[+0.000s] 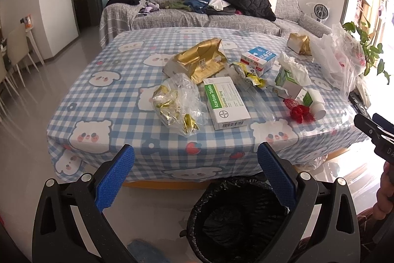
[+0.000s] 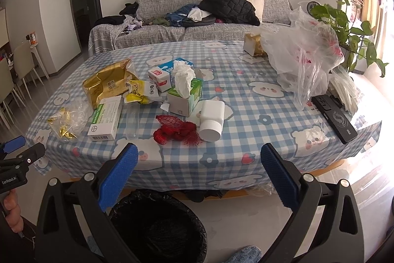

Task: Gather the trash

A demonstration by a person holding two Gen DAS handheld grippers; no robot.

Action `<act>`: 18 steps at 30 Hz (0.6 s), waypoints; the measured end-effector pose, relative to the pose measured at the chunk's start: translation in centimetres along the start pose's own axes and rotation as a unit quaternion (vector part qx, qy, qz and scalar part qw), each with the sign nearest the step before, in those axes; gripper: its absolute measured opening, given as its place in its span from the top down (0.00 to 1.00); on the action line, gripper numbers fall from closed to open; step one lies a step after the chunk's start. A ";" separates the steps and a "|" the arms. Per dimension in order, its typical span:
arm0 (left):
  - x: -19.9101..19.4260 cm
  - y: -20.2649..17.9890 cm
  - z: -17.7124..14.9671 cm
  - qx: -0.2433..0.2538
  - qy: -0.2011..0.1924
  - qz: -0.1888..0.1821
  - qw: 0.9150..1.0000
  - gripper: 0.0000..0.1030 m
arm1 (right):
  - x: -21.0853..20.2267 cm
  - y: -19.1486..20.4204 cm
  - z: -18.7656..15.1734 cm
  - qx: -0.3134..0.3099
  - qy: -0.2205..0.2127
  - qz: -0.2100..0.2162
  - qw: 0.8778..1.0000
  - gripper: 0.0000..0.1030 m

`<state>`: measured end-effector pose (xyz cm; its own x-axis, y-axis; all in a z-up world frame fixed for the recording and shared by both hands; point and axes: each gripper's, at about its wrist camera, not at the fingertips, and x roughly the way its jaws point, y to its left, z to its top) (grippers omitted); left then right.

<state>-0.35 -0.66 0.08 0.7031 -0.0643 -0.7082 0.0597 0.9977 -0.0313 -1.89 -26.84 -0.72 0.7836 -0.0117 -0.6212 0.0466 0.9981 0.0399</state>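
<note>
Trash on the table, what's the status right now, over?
Left gripper and right gripper open, empty, short of table. Trash untouched: medicine box, red netting, white bottle. Bin below, nothing blocking.

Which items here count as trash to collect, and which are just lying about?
Trash job:
green-white tablet box
crumpled gold foil bag
red mesh net
black-lined bin

Lying about:
black phone
potted green plant
clothes on grey sofa

Grey sofa [image 2: 211, 24], white walls, perhaps sunlit glossy floor [image 1: 22, 120].
</note>
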 end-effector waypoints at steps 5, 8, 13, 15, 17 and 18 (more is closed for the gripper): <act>0.0 0.0 0.0 0.001 0.000 -0.001 1.000 0.06 | 0.0 0.0 0.0 0.001 0.000 0.001 1.000 0.07; 0.0 0.0 0.0 0.001 -0.001 0.000 1.000 0.06 | 0.0 0.0 0.0 -0.001 -0.001 0.000 1.000 0.07; 0.0 0.0 0.0 0.000 0.000 0.001 1.000 0.06 | 0.0 0.2 -0.1 -0.004 -0.002 0.001 1.000 0.07; -0.1 -0.1 0.0 -0.001 0.001 0.001 1.000 0.06 | 0.0 0.2 -0.1 -0.003 -0.002 0.001 1.000 0.07; -0.1 -0.1 0.0 -0.001 0.002 0.002 1.000 0.06 | 0.0 0.1 -0.1 -0.004 -0.003 0.001 1.000 0.07; -0.1 -0.2 0.0 -0.001 0.002 0.003 1.000 0.06 | 0.0 0.2 -0.1 -0.004 -0.002 0.001 1.000 0.07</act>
<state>-0.47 -0.82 0.17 0.7003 -0.0590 -0.7114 0.0547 0.9981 -0.0289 -1.89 -26.68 -0.79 0.7867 -0.0109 -0.6173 0.0413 0.9985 0.0349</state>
